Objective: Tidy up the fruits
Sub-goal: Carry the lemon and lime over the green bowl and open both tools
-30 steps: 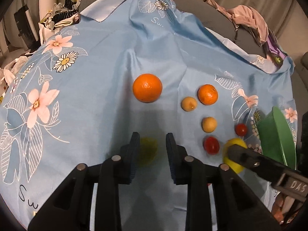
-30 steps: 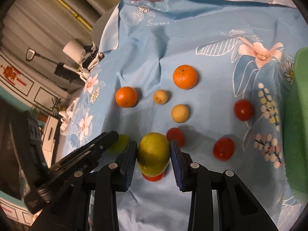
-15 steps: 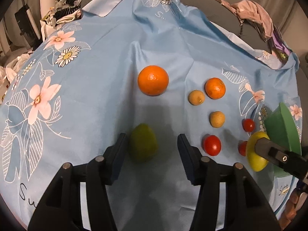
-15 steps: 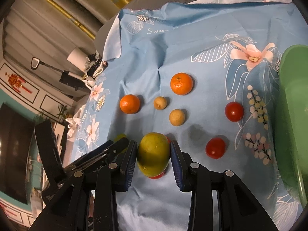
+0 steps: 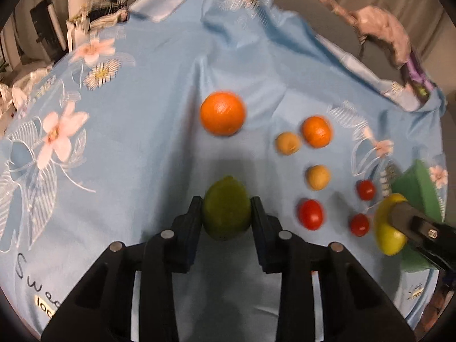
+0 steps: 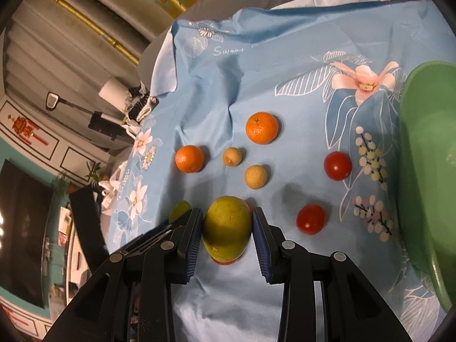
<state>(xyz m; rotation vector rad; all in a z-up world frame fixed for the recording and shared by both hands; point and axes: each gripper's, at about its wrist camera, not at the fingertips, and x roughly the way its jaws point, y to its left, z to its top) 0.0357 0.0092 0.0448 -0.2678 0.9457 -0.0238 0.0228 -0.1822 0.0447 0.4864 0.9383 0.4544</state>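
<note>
My left gripper (image 5: 226, 203) has a green lime (image 5: 226, 213) between its pads; its jaws are closing and both pads touch the fruit, low on the blue flowered cloth (image 5: 142, 156). My right gripper (image 6: 228, 216) is shut on a yellow lemon (image 6: 228, 228), held above a red tomato that is mostly hidden. In the left wrist view that lemon (image 5: 383, 228) shows at the right. On the cloth lie a large orange (image 5: 223, 113), a smaller orange (image 5: 317, 131), two small tan fruits (image 5: 287, 142) and three tomatoes (image 5: 310, 214).
A green bowl (image 6: 427, 171) stands at the cloth's right edge, close to two tomatoes (image 6: 337, 165). Clothes (image 5: 384, 28) lie piled beyond the far right of the cloth. Clutter and a lamp (image 6: 114, 88) sit past the left edge.
The left jaws spread wide around the green lime, then came in until the pads met it. The right gripper kept its hold on the yellow lemon and barely moved.
</note>
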